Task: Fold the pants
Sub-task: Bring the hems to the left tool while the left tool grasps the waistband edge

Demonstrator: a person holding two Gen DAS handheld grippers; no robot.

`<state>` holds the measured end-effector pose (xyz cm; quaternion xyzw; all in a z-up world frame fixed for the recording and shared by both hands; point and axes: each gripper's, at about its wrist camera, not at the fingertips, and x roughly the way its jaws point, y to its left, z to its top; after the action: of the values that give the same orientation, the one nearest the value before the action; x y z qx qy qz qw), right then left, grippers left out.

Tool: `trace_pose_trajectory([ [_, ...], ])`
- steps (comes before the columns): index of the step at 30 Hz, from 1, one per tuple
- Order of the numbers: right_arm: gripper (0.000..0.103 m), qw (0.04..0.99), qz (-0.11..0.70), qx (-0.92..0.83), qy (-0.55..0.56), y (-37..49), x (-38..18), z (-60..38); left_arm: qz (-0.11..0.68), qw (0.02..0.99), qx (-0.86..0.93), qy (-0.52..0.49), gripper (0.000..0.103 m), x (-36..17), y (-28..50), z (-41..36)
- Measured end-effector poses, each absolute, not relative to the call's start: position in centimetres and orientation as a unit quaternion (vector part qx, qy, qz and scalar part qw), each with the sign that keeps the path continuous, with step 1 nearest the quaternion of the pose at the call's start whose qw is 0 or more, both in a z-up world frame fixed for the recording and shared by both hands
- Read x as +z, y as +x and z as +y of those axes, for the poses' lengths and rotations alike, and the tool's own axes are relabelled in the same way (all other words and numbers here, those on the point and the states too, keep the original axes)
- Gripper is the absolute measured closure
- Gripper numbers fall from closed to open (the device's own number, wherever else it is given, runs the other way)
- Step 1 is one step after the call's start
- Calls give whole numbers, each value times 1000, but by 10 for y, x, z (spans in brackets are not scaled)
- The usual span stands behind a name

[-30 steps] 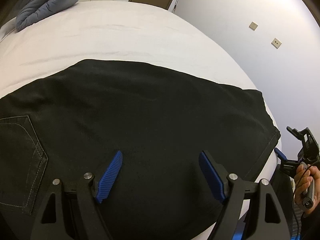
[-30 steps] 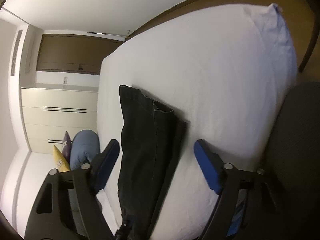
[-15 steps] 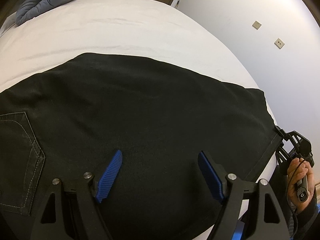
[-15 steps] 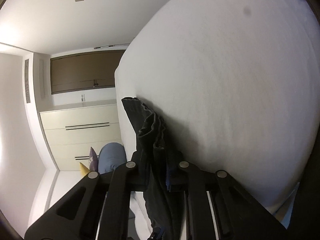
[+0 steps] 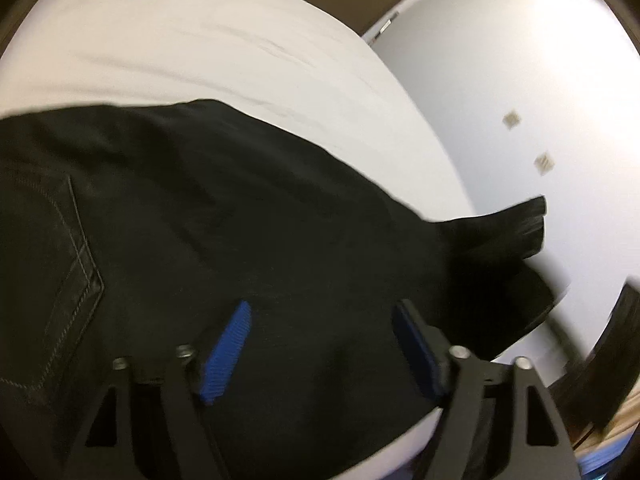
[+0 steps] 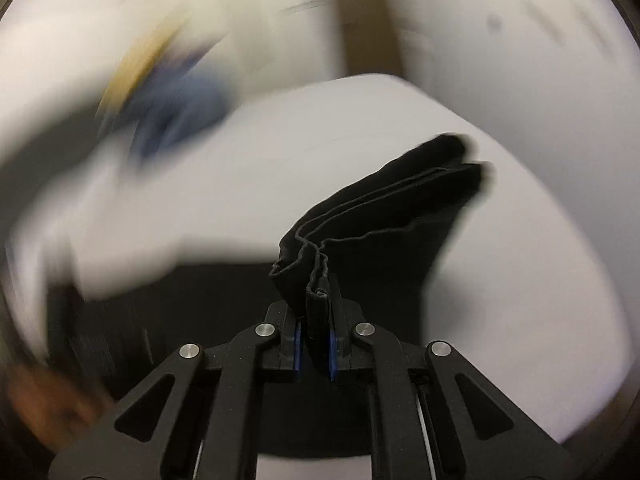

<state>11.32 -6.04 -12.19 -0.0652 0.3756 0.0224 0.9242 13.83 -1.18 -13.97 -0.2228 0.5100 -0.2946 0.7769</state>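
Two grippers worked the black pants (image 5: 248, 216), which lay spread across the white bed (image 5: 208, 40) with the hem end lifted clear of the sheet. The right gripper (image 6: 315, 346) had just been closing, and its fingers (image 6: 297, 344) were clamped on the bunched hem (image 6: 316, 280). The left gripper (image 5: 320, 344) hovered over the cloth, fingers (image 5: 226, 346) apart, nothing between them. The fold looked to be just starting; the next move probably called for carrying the hem over toward the pocket (image 5: 52, 272) end. No containers showed.

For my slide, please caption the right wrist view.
Right tongs shut on black pants' hem, lifted above white bed.
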Motion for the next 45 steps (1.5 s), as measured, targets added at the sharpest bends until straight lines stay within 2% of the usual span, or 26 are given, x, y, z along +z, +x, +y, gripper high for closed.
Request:
trace_pose_trajectory([
  [1, 95, 914, 393, 36, -95, 113, -136, -37, 511, 770, -298, -239, 17, -140, 139, -8],
  [4, 95, 893, 442, 50, -71, 94, -166, -13, 512, 755, -306, -274, 11, -136, 141, 0],
  [6, 95, 892, 440, 46, -94, 78, -175, -1, 515, 748, -309, -281, 8, -133, 145, -1],
  [8, 95, 895, 433, 45, -97, 93, -166, 0, 521, 741, -313, -285, 6, -131, 151, -6],
  [16, 95, 907, 405, 36, -111, 67, -146, 13, 567, 715, -329, -242, 7, -131, 182, -57],
  [18, 95, 909, 398, 37, -120, 70, -142, 16, 584, 709, -325, -224, 16, -135, 191, -66],
  [19, 95, 910, 394, 38, -125, 72, -141, 19, 590, 705, -328, -218, 33, -136, 194, -69],
  [20, 95, 910, 391, 39, -130, 80, -140, 20, 595, 700, -336, -208, 62, -137, 197, -73],
  [22, 95, 912, 384, 46, -137, 71, -135, 31, 604, 699, -343, -170, 86, -134, 202, -79],
  [23, 95, 912, 384, 48, -138, 67, -134, 33, 603, 701, -349, -155, 91, -131, 204, -79],
  [33, 95, 907, 386, 120, -120, 44, -121, 80, 593, 716, -365, -43, 94, -105, 230, -37],
  [41, 95, 885, 419, 171, -110, 19, -138, 123, 597, 730, -332, -22, 94, -121, 206, 0],
  [45, 95, 878, 427, 183, -117, -2, -143, 135, 596, 734, -323, -44, 94, -126, 195, 17],
])
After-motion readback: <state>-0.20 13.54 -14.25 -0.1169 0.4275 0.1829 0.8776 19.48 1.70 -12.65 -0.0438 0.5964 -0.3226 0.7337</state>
